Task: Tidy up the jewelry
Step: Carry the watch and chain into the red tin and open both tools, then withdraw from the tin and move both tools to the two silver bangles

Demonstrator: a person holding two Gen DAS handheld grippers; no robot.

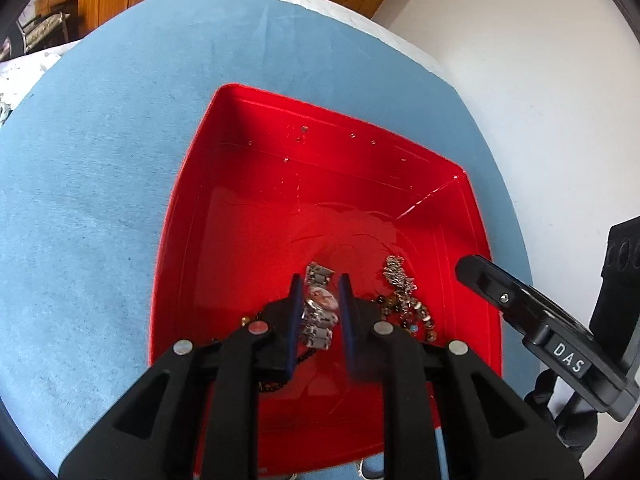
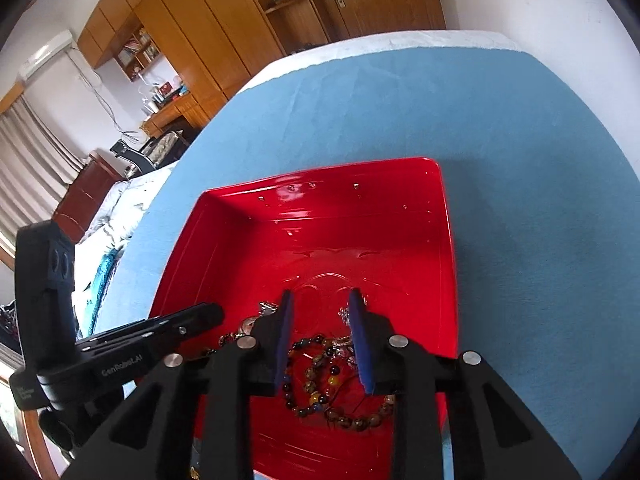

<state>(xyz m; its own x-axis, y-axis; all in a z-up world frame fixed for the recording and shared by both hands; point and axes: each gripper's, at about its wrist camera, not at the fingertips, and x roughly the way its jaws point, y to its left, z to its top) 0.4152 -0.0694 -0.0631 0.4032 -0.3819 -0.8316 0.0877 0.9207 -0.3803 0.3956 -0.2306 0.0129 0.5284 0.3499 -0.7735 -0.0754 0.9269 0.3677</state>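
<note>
Red tray (image 1: 180,240): left tongs (image 1: 320,308) spread astride the watch (image 1: 318,312); right tongs (image 2: 322,340) spread above the bead bracelet (image 2: 320,384). Centre, then close gently.

**A lived-in bedroom at home**

Wooden wardrobes (image 2: 224,28) with bookshelves (image 2: 138,54) line the wall, an air conditioner (image 2: 48,54) hangs above curtains (image 2: 28,152), and a cluttered desk (image 2: 168,110) stands near rumpled bedding (image 2: 116,216) beside the blue-covered worktop (image 2: 520,160).

far half of the red tray (image 1: 256,216) lies bare; jewelry (image 1: 400,300) crowds its near end.
</note>
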